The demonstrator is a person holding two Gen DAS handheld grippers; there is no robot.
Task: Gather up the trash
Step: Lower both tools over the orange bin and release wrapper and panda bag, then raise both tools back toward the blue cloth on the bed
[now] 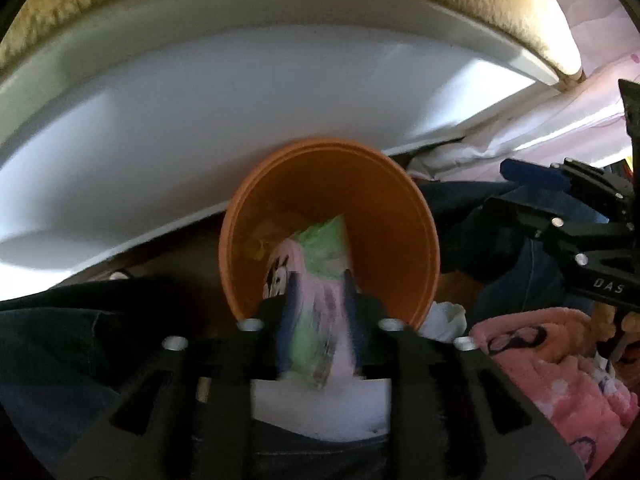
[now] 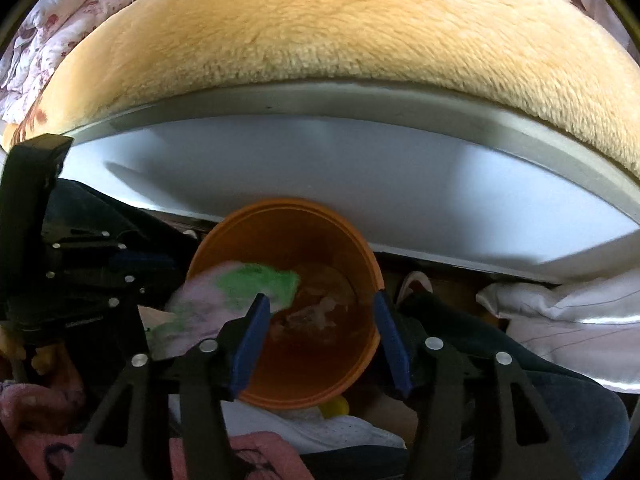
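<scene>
An orange bin (image 1: 360, 216) (image 2: 304, 380) stands on the floor against a white bed frame. My left gripper (image 1: 320, 304) hangs over its near rim. A pink and green wrapper (image 1: 320, 264) lies blurred between the parted blue pads, reaching down into the bin. In the right wrist view the wrapper (image 2: 232, 296) leans over the bin's left rim, next to the left gripper (image 2: 152, 268). My right gripper (image 2: 320, 340) is open above the bin with nothing between its fingers. Crumpled trash (image 2: 316, 312) lies on the bin's bottom. The right gripper (image 1: 516, 188) also shows at the right of the left wrist view.
The white bed frame panel (image 1: 200, 140) (image 2: 360, 168) rises just behind the bin, under a tan fleece blanket (image 2: 320, 40). Clothes crowd the floor: dark jeans (image 1: 60, 320), a pink printed garment (image 1: 540, 360), white cloth (image 2: 560, 308). A yellow item (image 2: 336, 406) lies at the bin's foot.
</scene>
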